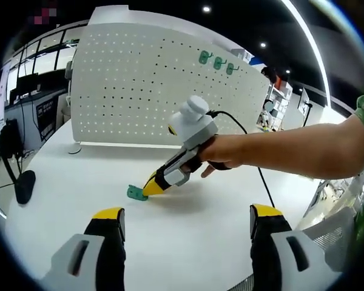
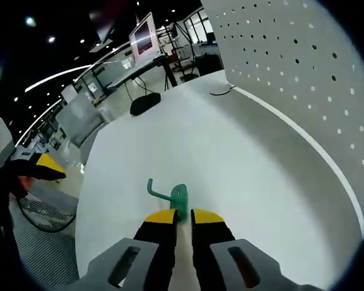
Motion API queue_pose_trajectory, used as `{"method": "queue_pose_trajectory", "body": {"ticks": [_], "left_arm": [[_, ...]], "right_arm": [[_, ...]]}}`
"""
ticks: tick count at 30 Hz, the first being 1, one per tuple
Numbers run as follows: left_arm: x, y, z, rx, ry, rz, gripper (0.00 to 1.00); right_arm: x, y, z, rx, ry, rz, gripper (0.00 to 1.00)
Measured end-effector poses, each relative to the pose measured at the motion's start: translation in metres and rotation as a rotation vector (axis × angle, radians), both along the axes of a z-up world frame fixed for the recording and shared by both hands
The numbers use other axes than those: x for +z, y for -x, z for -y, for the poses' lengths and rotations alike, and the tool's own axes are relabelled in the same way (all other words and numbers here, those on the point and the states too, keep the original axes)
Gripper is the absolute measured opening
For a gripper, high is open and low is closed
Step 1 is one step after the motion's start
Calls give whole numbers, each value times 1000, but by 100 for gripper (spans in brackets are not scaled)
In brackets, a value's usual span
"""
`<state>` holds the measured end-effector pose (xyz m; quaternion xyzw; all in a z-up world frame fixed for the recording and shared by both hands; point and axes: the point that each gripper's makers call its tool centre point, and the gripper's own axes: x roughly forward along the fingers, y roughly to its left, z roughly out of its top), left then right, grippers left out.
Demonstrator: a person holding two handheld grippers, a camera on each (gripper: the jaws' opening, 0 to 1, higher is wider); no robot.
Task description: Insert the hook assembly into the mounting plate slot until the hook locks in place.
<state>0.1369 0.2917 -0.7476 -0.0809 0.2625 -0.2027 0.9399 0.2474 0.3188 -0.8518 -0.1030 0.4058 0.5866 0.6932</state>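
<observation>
- Step in hand: pick-up of the green hook (image 2: 176,198). It lies on the white surface (image 2: 242,163), well short of the pegboard (image 1: 139,85) that stands upright at the far edge, so insertion has not yet begun.
- Your right tool (image 2: 183,219) is down at the hook. In the right gripper view its yellow-tipped jaws stand nearly together, with the hook's flat base plate at the narrow gap between the tips and the curved prong pointing away to the left. Whether the plate is truly clamped or merely touched cannot be told from these pictures.
- The left gripper view confirms the placing: the right tool (image 1: 153,187), held in your hand (image 1: 221,154), angles down so that its tips meet the hook (image 1: 135,193) on the surface.
- Your left tool (image 1: 185,224) hangs above the near part of the surface, jaws wide apart, gripping nothing.
- Three more green hooks (image 1: 217,61) are already seated in a row near the top right of the pegboard; these indicate the likely target zone.
- Next move, as a judgement: secure a firm grip on the base plate, lift clear, carry the hook to the pegboard, turn the plate's back towards the holes, then press until it locks.
- Risk: the hook is small and light, and may slide or tip if the jaws close off-centre.
- Containers: none can be made out on the surface.
</observation>
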Motion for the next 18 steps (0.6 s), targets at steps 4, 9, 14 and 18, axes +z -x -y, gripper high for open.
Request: {"method": "queue_pose_trajectory", "body": {"ticks": [4,9,14,18], "left_arm": [[0,0,-1,0,-1,-1,86],[0,0,0,-1,1,-1,86],[-1,0,0,-4,-1,-2,86],[0,0,0,-3,0,-1,86]], "right_arm": [[-1,1,0,6,0,7,5],[4,3,-3,7,-21,0,2],[9,2,-5,7,-37,10,0],[9,2,-5,0,-40,9,0]]}}
